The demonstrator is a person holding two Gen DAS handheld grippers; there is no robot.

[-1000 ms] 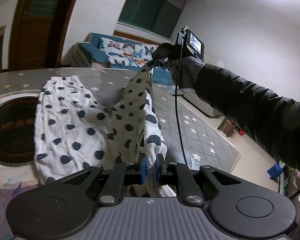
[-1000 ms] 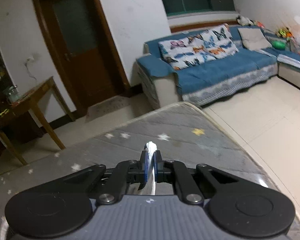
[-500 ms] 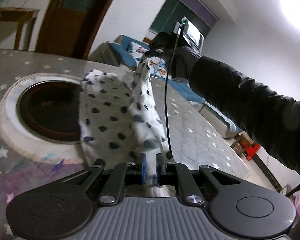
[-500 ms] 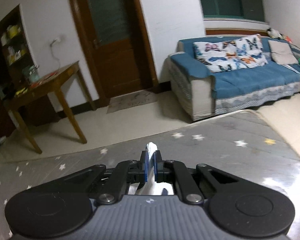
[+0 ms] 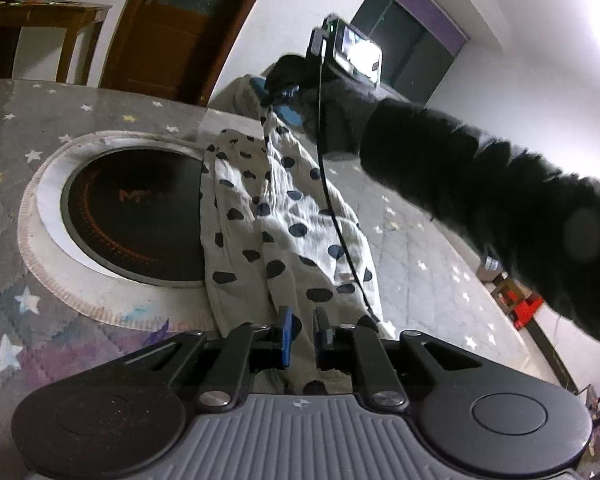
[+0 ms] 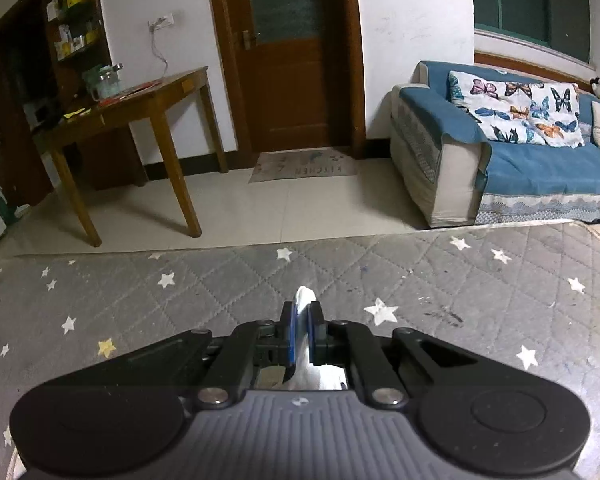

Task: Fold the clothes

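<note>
The polka-dot garment (image 5: 284, 216) lies in a long folded strip on the grey star-print quilted cover (image 5: 432, 280) of the desk, its left edge draped over the dark round inset (image 5: 136, 212). Its near end passes between the jaws of the left gripper (image 5: 300, 334), which are opening with a visible gap around the cloth. At the far end the right gripper (image 6: 303, 334), held by an arm in a black sleeve (image 5: 480, 184), has its jaws closed on a white corner of the fabric, lifting that end above the desk. Whether the left pads touch the cloth is hard to tell. A black cable (image 5: 332, 216) hangs across the garment.
</note>
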